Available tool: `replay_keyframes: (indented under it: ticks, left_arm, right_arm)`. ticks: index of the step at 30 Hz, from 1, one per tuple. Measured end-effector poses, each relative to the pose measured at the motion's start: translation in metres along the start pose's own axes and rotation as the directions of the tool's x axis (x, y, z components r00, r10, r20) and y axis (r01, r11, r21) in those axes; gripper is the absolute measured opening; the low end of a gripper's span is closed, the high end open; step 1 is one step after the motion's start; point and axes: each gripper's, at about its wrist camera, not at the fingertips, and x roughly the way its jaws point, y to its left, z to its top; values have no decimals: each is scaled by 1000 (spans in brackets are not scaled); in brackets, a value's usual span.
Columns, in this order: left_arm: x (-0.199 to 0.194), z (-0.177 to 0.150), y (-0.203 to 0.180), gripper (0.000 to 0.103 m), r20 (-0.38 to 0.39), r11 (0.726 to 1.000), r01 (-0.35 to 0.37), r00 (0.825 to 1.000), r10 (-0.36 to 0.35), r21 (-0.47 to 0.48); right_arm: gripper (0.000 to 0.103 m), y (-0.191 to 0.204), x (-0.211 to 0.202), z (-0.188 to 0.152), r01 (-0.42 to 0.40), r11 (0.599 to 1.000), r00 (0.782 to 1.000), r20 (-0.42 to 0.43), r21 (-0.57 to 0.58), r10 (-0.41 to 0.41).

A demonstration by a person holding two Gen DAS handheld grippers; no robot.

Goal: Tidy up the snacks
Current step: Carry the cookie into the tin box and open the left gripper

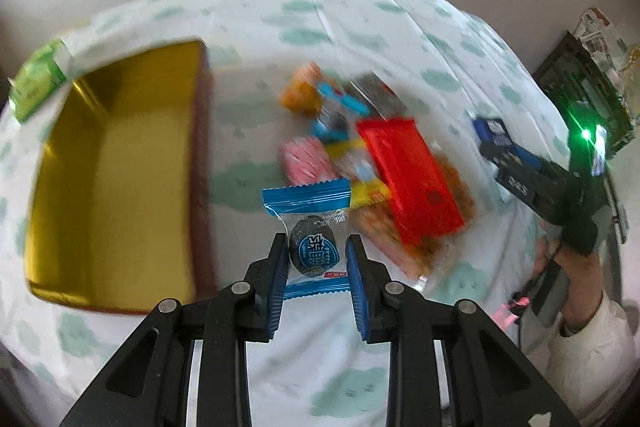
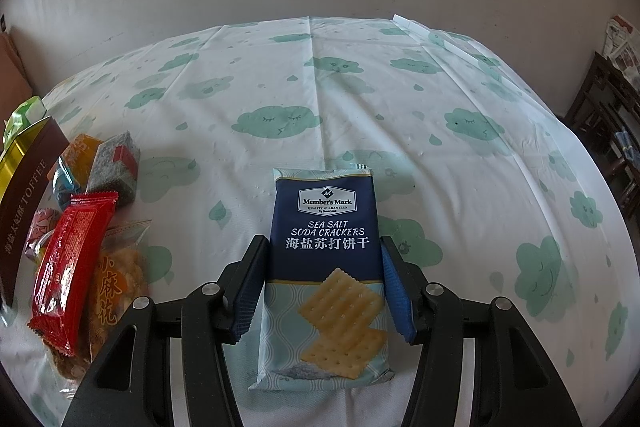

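In my left wrist view, the left gripper (image 1: 318,259) is clamped on a small clear-and-blue wrapped dark candy (image 1: 312,247), lengthwise along the fingers, with the gold-lined open box (image 1: 120,167) off to its left near the table's left edge. In my right wrist view, the right gripper (image 2: 324,281) holds a navy-and-pale-blue cracker packet (image 2: 326,267), also lengthwise, farther from that box.
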Motion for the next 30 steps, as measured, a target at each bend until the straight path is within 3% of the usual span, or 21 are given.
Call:
replay_keyframes:
  ticks: [6,12,20,30]
  left_arm:
    - [-6,16,49,25,34,995,-85,996,87,-55]
    - [8,25,108,25,-1,976,-187,982,188,-110]
    - [35,38,156,25,-62,970,-214,976,208,-115]
    - [50,45,173,26,-84,965,-241,969,233,-103]
  right_arm:
    - [56,0,0,0,0,1000,1000,0,0,0]
    - [56,0,0,0,0,1000,1000,0,-1,0]
    - [56,0,0,-1,0,1000,1000,0,-1,0]
    - [56,0,0,-1,-1,1000,1000,0,-1,1]
